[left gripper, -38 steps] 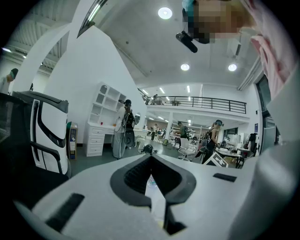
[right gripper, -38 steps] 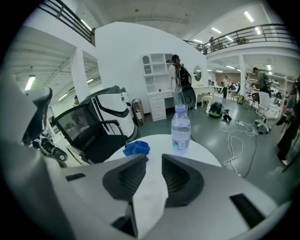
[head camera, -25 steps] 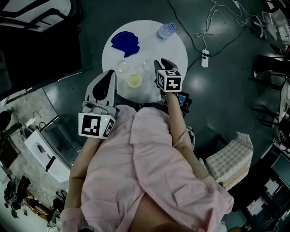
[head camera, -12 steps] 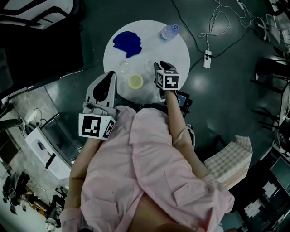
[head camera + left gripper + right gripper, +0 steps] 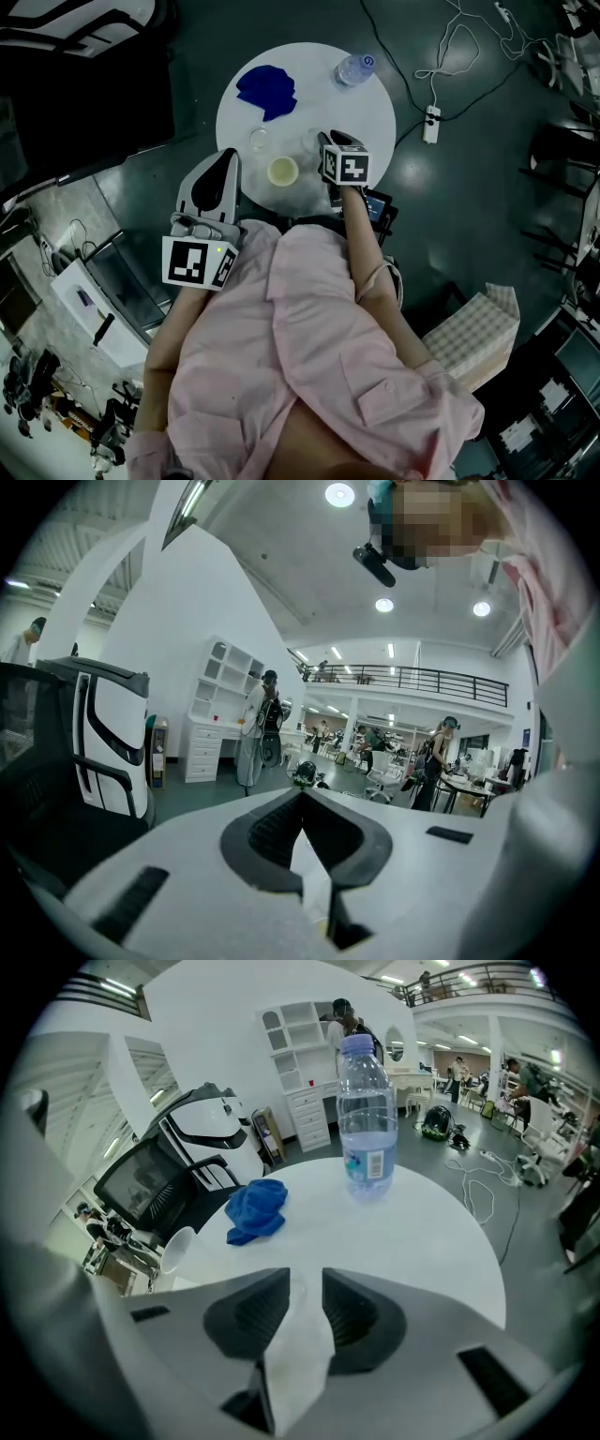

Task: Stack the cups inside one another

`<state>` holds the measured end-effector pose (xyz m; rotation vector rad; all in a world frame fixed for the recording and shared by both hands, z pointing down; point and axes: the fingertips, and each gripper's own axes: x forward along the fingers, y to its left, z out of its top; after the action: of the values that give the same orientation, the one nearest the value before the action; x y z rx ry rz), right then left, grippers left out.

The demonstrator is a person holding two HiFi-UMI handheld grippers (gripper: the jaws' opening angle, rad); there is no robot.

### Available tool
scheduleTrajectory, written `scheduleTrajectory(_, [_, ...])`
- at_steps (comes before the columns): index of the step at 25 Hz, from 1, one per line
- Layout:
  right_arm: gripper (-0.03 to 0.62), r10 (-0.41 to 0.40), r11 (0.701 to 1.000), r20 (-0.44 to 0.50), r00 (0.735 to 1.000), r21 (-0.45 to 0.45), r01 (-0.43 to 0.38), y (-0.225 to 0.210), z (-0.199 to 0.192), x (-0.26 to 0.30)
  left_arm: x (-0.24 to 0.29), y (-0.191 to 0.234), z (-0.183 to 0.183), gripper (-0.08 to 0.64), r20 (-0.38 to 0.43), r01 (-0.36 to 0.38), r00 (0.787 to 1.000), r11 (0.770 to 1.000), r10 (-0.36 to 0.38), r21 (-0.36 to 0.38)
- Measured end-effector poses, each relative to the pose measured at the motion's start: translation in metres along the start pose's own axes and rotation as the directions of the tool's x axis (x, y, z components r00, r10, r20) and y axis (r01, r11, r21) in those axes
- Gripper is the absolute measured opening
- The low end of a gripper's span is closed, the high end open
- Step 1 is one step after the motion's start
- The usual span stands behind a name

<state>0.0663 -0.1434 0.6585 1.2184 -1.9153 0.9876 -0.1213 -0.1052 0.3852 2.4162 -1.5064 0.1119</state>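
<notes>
White table [image 5: 364, 112], near edge: right fingers [image 5: 251, 1321] slightly parted around clear cup [image 5: 307, 142]; left fingers [image 5: 272, 832] together.

Right half of your surface [image 5: 373, 111] lies bare, water bottle [image 5: 354, 67] at its far edge, blue cloth [image 5: 267, 89] far left, open lane between them, clear cup [image 5: 258, 141] and yellowish cup [image 5: 282, 171] crowding the near left.

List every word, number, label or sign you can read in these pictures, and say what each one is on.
Water bottle, label: there is print, but it is too small and blurred to read.
Left marker cube: a black-and-white square pattern, no words or numbers.
Right marker cube: a black-and-white square pattern, no words or numbers.
Nothing else shows readable text.
</notes>
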Motion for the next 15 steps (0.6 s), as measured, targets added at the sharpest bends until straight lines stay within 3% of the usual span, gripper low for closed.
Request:
scheduleTrajectory(4, [0.103, -0.013, 1.0, -0.026, 1.0, 0.008, 0.013, -0.001, -0.007, 0.004, -0.001, 0.002, -0.001, 0.009, -0.002, -0.008, 1.0, 1.0, 0.008, -0.007])
scheduleTrajectory(8, [0.044, -0.044, 0.999, -0.039, 0.998, 0.015, 0.045, -0.005, -0.012, 0.005, -0.001, 0.002, -0.001, 0.009, -0.004, -0.013, 1.0, 1.0, 0.013, -0.006])
scheduleTrajectory(15, [0.041, -0.022, 1.0, -0.014, 1.0, 0.008, 0.023, 0.001, -0.006, 0.002, -0.001, 0.003, -0.001, 0.009, -0.005, -0.013, 1.0, 1.0, 0.012, -0.01])
